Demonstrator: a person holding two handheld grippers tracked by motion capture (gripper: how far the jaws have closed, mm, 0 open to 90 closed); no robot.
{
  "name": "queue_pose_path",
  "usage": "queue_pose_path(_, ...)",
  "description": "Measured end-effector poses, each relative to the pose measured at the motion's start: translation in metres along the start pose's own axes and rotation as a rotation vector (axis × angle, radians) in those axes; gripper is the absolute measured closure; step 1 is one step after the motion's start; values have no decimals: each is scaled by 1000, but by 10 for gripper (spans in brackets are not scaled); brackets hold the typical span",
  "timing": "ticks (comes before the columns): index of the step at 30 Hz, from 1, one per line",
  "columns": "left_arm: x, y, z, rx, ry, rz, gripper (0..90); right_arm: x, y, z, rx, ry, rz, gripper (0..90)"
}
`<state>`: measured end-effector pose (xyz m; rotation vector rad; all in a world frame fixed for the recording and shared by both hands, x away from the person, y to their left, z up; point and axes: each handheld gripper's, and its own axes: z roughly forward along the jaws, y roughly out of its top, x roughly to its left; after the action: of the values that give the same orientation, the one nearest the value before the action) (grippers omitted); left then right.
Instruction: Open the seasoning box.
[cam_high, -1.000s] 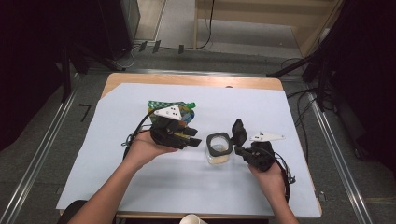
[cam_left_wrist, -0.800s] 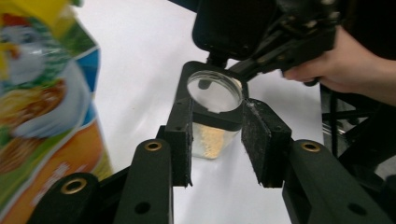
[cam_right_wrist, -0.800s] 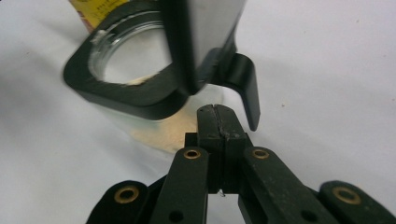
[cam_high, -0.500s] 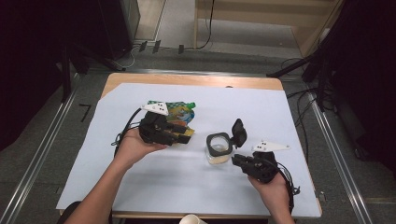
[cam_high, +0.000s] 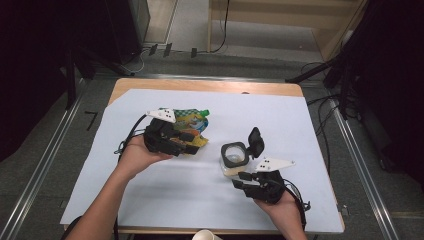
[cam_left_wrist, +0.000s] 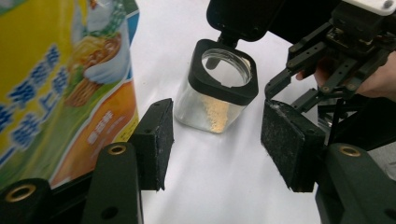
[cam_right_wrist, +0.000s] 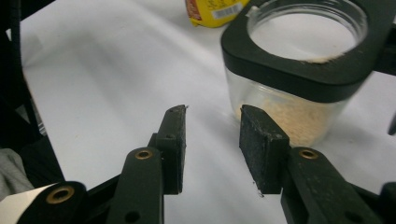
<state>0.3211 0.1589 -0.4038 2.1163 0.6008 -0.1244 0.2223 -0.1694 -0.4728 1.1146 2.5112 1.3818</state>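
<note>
On the white-covered bench (cam_high: 310, 125), one clear jar (cam_high: 233, 159) with one black flip lid (cam_high: 255, 142) is standing open, and one yellow snack pouch (cam_high: 192, 127) is lying beside the left gripper (cam_high: 190, 142). Both grippers' fingers have just been opening, empty; the right gripper (cam_high: 241, 180) is sitting just beside the jar.

A white sheet (cam_high: 300, 125) covers most of the wooden table (cam_high: 200, 86). Left of centre, the left gripper (cam_high: 192, 145) lies level, its jaws pointing right — they have just been opening, with nothing between them — against a colourful pouch (cam_high: 192, 120) with a green cap. To the right stands a clear jar (cam_high: 234, 159) with a black collar, its hinged lid (cam_high: 256, 141) flipped up. The right gripper (cam_high: 242, 180) sits just nearer than the jar, jaws just opening and apart from it.
</note>
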Motion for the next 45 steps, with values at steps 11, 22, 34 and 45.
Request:
queue_pose_path(11,12,-6,-18,6,31,-20,456,16,5,3,-34,29,-55,576)
queue_pose_path(22,23,-12,-32,9,56,-53,456,30,11,12,-47,57,-76,513)
queue_pose_path(34,23,-16,-52,6,87,-47,454,41,20,25,-31,82,-93,502)
queue_pose_path(45,30,-22,-74,2,133,-42,469,55,33,45,-15,109,-142,487)
